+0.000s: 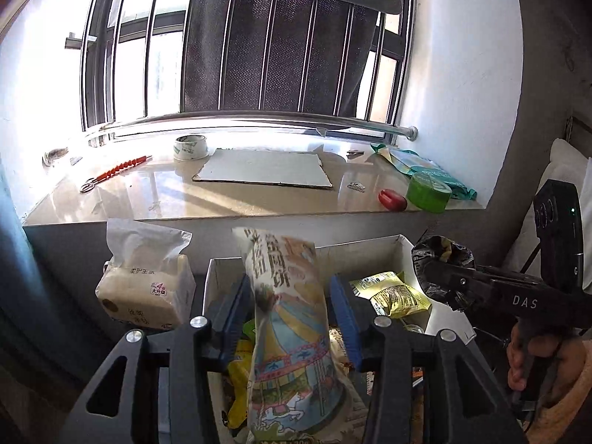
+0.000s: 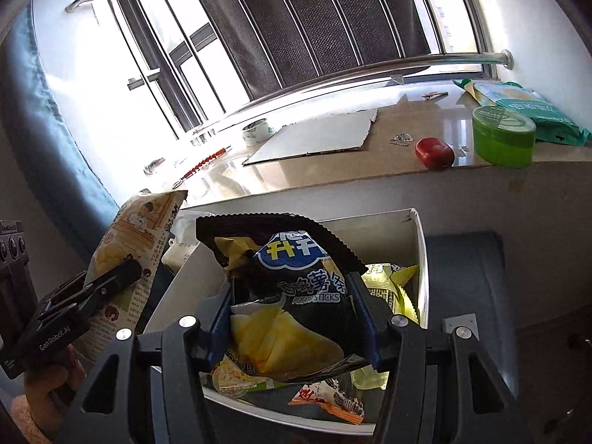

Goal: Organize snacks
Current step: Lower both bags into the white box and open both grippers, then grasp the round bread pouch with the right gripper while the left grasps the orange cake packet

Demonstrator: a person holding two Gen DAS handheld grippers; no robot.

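Observation:
My left gripper (image 1: 288,285) is open over the white box (image 1: 370,249). A long snack packet with a carousel print (image 1: 292,333) stands upright between its blue pads, which stand just off its sides; its top end is blurred. My right gripper (image 2: 292,281) is shut on a black potato sticks bag (image 2: 296,296) and holds it above the same box (image 2: 421,259). In the right wrist view the left gripper (image 2: 125,273) and its packet (image 2: 137,229) are at the left. The box holds several snacks, among them a yellow-green packet (image 2: 388,285).
A tissue pack (image 1: 144,288) stands left of the box. Behind it the windowsill carries a cardboard sheet (image 1: 262,170), a tape roll (image 1: 190,147), red-handled scissors (image 1: 114,170), a red object (image 1: 391,199), a green tub (image 1: 429,190) and a teal bag (image 1: 425,170).

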